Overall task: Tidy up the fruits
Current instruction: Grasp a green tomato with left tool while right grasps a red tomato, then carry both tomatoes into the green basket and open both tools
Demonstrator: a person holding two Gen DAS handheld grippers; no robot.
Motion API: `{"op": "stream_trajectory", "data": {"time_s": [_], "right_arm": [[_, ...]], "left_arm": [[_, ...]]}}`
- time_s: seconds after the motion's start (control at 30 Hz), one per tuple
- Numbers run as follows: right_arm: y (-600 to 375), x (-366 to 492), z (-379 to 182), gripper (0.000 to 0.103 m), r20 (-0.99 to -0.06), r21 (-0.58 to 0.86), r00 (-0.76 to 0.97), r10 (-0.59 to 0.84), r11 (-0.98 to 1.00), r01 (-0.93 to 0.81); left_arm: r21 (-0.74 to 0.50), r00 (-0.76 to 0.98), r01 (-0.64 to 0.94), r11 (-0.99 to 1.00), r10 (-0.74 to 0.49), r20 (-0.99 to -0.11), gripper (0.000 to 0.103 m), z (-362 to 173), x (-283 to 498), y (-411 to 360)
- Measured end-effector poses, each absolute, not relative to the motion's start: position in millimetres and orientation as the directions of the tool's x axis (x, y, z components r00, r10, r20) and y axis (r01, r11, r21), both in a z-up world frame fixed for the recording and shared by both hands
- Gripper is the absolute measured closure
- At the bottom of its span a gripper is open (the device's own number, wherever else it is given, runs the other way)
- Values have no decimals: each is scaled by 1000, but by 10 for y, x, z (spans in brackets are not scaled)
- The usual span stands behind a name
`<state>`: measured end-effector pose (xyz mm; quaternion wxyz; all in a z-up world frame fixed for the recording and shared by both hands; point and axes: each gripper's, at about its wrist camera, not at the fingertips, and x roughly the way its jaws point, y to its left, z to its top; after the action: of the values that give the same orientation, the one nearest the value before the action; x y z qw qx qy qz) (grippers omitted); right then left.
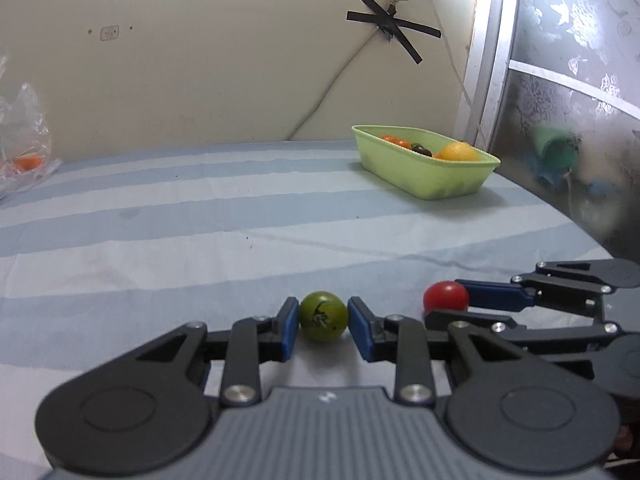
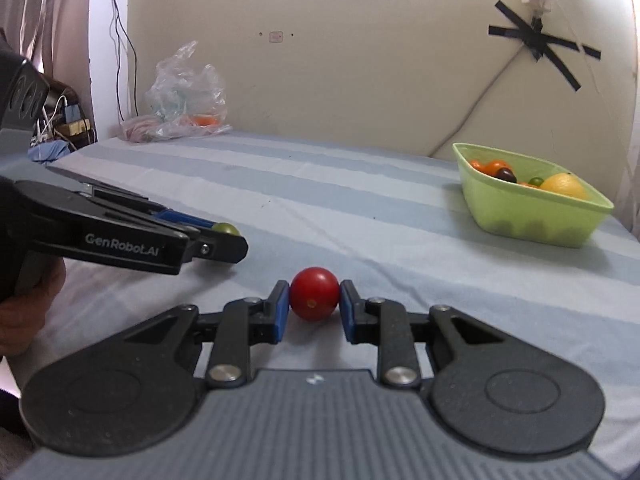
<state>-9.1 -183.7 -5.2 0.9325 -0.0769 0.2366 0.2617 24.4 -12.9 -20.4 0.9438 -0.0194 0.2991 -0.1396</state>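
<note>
A green tomato sits on the striped cloth between the blue pads of my left gripper, which is shut on it. A red tomato sits between the pads of my right gripper, which is shut on it. Both fruits rest low on the cloth. In the left wrist view the red tomato and the right gripper's fingers show at the right. In the right wrist view the left gripper's fingers and the green tomato show at the left. A light green tray holds an orange and several small tomatoes.
The tray also shows at the far right in the right wrist view. A clear plastic bag with an orange fruit lies at the far left against the wall. A patterned panel borders the right side. A cable hangs along the wall.
</note>
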Motion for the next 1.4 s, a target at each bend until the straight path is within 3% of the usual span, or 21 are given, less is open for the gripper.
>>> {"op": "stream_trajectory", "data": {"time_s": [0.47, 0.87, 0.93, 1.4], "right_arm": [[-1701, -94, -121, 72, -494, -82, 767, 410, 856, -511], [-1691, -87, -128, 69, -494, -72, 769, 406, 863, -501], [-1696, -83, -128, 65, -495, -66, 769, 404, 865, -497], [-1716, -58, -132, 65, -496, -60, 766, 409, 864, -500]], "left_arm": [[-111, 799, 256, 960, -275, -535, 69, -264, 154, -93], [-111, 799, 257, 960, -276, -534, 64, -263, 155, -107], [-112, 799, 257, 960, -276, -534, 64, -261, 153, -109], [-106, 801, 255, 961, -271, -534, 62, -269, 141, -130]]}}
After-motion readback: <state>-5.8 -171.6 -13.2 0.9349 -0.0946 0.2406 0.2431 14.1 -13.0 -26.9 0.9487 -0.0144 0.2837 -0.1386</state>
